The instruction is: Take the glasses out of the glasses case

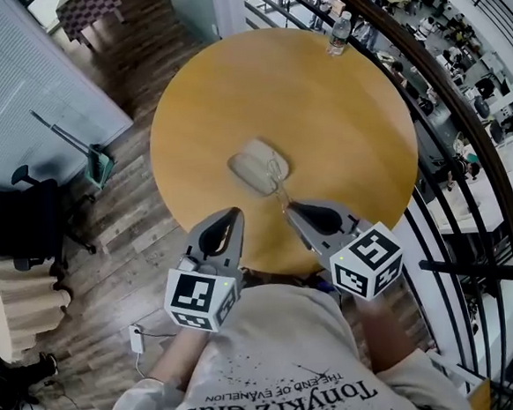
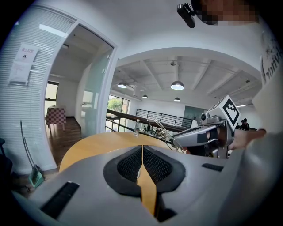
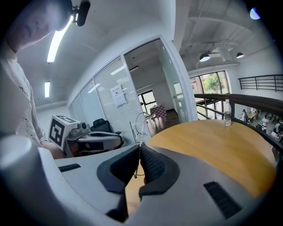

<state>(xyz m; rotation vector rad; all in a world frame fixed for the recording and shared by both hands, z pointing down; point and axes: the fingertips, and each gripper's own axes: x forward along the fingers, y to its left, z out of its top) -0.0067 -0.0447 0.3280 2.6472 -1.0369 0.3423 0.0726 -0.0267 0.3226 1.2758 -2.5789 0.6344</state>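
Beside a railing (image 1: 490, 156), the round table (image 1: 319, 106) bears the glasses case (image 1: 258, 166).

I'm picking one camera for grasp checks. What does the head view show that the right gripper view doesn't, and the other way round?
Head view only: the case, lying near the middle of the table.
Right gripper view only: the right gripper seen close up, its jaws shut on the thin wire glasses, with the frame standing up above them.
Both: the table, the bottle at its far edge, the left gripper and the glasses.
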